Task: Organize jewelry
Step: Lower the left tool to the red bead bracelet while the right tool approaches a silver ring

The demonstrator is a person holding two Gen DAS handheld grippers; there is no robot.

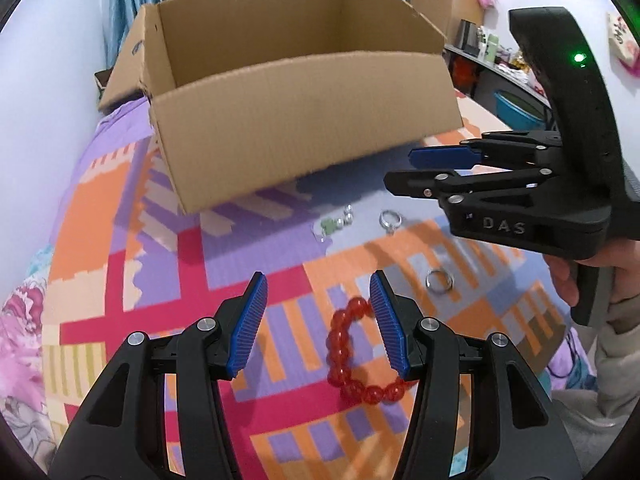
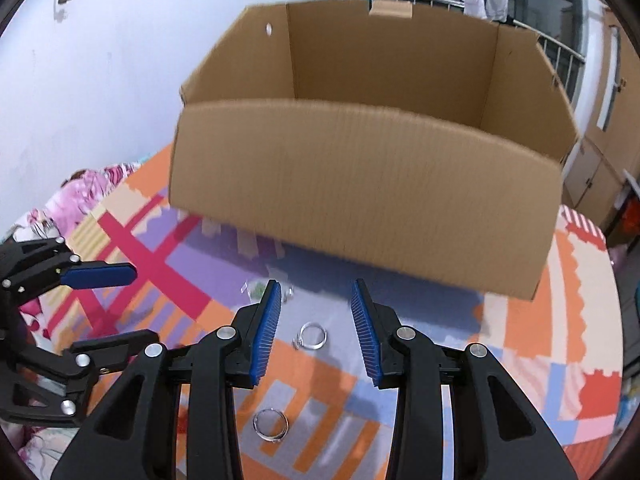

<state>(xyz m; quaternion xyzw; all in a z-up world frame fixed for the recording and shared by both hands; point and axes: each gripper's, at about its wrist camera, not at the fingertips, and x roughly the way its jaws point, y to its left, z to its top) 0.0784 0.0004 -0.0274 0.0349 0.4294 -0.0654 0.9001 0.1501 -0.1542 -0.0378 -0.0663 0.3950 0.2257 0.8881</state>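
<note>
Left wrist view: the left tool (image 1: 318, 280) hangs with its jaws spread wide and empty, low over a red bead bracelet (image 1: 352, 356) that lies in an open curve on the patterned cloth (image 1: 168, 264). One end of the bracelet sits close to the right-hand blue pad. The beads look hard, glossy and light, so they would likely roll or slip under a pinch; closing across a single bead in the middle of the curve seems the safest hold. Further off lie a ring (image 1: 439, 281), a second ring with a setting (image 1: 390, 220), and a small green-and-silver piece (image 1: 336, 225), all apart from one another. Behind them stands an open cardboard box (image 1: 304, 120), seemingly where they belong. The right tool (image 1: 404, 170) reaches in from the right, jaws parted, gripping nothing.

Right wrist view: the right tool (image 2: 314, 296) is likewise spread and empty, hovering over the ring with the setting (image 2: 312, 336); the plain ring (image 2: 271, 423) lies nearer the camera. Both are thin, flat and stiff, probably hard to lift off soft fabric, so a pinch across the band's edges looks best. The left tool (image 2: 108, 304) shows at the left edge.

The cloth, in orange, purple and red blocks, appears to cover a bed beside a pale wall, with curtains and a railing beyond.
</note>
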